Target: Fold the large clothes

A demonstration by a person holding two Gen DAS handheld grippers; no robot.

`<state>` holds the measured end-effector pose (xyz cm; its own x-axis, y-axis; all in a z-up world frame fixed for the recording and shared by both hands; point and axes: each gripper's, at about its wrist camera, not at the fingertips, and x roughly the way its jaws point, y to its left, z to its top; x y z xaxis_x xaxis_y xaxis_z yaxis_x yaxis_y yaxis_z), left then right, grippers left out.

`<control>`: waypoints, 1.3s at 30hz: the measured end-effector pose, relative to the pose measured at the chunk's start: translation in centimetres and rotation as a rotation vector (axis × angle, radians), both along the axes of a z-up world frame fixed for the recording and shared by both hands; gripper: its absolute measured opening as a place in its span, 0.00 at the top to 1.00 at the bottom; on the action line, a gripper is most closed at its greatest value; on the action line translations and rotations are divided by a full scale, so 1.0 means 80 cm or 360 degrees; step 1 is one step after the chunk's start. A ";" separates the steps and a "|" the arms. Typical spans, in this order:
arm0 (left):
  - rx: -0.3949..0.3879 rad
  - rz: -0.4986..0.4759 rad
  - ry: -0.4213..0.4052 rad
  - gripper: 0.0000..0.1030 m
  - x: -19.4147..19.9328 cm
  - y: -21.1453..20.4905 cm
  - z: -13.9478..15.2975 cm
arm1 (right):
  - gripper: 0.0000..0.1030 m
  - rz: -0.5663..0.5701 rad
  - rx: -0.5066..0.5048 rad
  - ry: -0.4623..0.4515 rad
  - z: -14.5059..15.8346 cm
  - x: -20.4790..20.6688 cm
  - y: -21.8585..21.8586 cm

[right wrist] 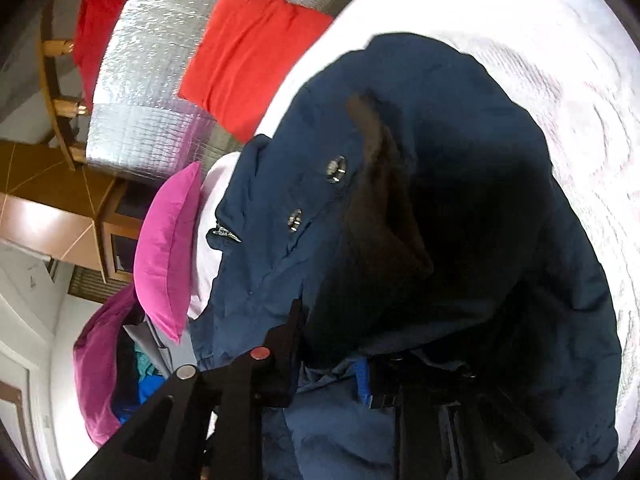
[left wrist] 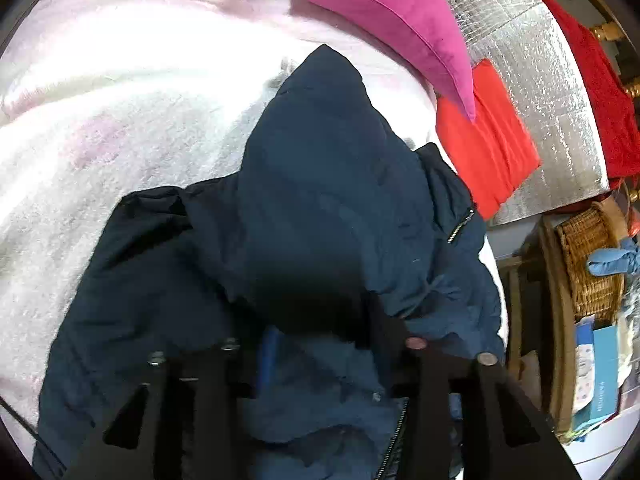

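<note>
- A navy padded jacket (left wrist: 320, 200) is seen heaped on a pale pink fleece blanket (left wrist: 120, 120).
- Jacket fabric is bunched between the black fingers of the left gripper (left wrist: 316, 332); whether the pads press on it cannot be told.
- A magenta pillow (left wrist: 372, 12) is laid near a red folded cloth (left wrist: 488, 148).
- Silver quilted sheeting (left wrist: 532, 80) is spread behind.
- A wicker basket (left wrist: 592, 256) is placed at the right edge.

Pink pillow (left wrist: 384, 20), red cloth (left wrist: 484, 136), silver foil sheet (left wrist: 532, 80), wicker basket (left wrist: 592, 264).
</note>
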<state>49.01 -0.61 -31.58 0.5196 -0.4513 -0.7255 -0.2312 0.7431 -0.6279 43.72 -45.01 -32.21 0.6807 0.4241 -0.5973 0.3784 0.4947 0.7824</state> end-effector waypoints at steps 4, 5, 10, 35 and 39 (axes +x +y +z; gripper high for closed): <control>0.0085 -0.0045 -0.0042 0.55 -0.008 -0.003 0.006 | 0.58 -0.0063 0.0130 0.0017 -0.013 -0.010 -0.006; 0.0128 -0.0059 -0.0062 0.55 -0.010 -0.007 0.008 | 0.56 -0.0103 0.0155 0.0006 -0.013 -0.014 -0.011; 0.0353 -0.0131 -0.0150 0.55 -0.012 -0.024 0.016 | 0.68 -0.0111 0.0048 -0.0010 -0.015 -0.014 -0.006; 0.0986 -0.0225 -0.0358 0.55 -0.041 -0.069 0.038 | 0.40 0.0293 -0.0513 0.0068 0.050 -0.035 0.018; 0.1076 -0.0217 -0.0398 0.55 -0.051 -0.068 0.044 | 0.40 0.0235 -0.0591 -0.0006 0.070 -0.052 0.001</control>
